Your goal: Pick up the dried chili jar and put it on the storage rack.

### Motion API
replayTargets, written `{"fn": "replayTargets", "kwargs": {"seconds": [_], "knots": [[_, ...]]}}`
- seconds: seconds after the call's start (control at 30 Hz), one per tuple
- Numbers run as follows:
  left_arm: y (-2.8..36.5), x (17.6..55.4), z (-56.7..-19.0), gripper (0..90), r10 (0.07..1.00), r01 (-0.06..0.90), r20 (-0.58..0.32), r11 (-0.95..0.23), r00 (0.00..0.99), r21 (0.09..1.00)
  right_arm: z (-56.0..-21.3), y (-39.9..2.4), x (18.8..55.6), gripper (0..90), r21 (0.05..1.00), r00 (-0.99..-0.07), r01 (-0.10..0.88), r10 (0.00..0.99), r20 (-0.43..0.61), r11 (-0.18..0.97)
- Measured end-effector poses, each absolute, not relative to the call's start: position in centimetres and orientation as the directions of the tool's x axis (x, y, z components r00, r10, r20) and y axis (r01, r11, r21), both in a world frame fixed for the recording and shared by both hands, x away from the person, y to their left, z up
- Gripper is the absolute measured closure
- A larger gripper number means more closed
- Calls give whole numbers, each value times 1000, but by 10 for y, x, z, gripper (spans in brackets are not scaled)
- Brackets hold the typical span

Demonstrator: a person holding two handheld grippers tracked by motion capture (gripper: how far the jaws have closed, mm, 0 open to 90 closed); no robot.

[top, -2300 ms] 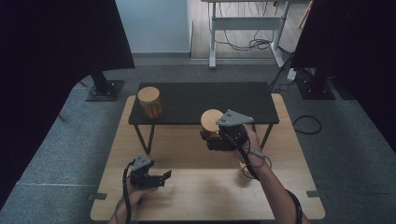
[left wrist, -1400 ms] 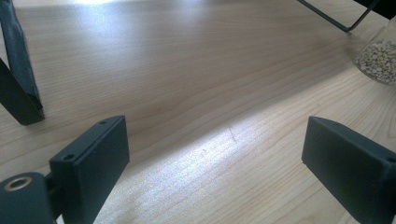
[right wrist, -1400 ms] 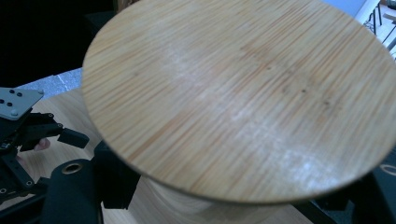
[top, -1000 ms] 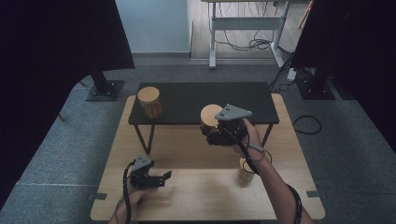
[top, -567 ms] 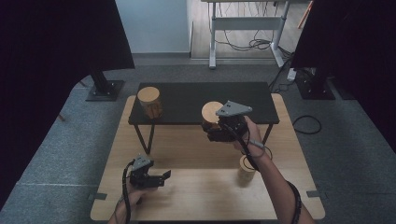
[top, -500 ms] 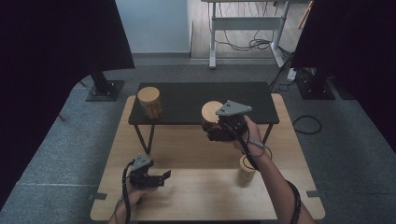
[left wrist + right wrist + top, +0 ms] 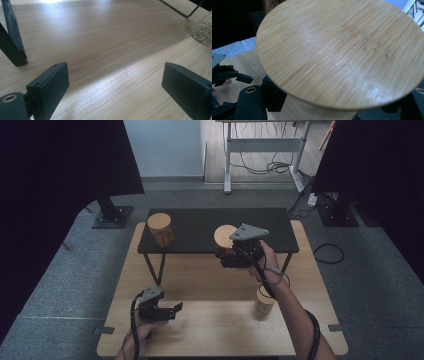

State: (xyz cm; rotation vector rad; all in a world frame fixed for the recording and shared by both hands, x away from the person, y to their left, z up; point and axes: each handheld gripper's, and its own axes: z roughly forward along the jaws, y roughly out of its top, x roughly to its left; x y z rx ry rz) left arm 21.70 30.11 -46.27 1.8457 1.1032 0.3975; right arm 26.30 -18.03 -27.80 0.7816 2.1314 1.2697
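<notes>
Right claw [image 7: 226,256] pinches a bamboo-lidded jar [image 7: 342,50] just below its lid, held at the near edge of the black shelf [image 7: 200,227] (second jar [image 7: 160,228] stands at its left end). Left claw [image 7: 172,310] rests spread on the tabletop [image 7: 210,330]; nothing between its jaws.

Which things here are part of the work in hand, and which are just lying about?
In hand:
- jar with the wooden lid, held in the right claw at the black shelf
- right claw, shut on that jar

Lying about:
- second lidded jar on the shelf's left end
- third jar on the wooden table
- left claw, open, holding nothing
</notes>
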Motion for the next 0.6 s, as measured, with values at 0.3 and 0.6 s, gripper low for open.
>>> {"fn": "replayTargets", "kwargs": {"seconds": [0.3, 0.6], "knots": [[302, 216, -461, 68, 819, 519, -169, -176, 549, 837, -276, -180, 265, 250, 895, -694, 203, 703, -154, 397], [303, 216, -462, 67, 822, 522, -173, -169, 543, 836, -277, -181, 271, 250, 897, -692, 208, 707, -146, 389]]}}
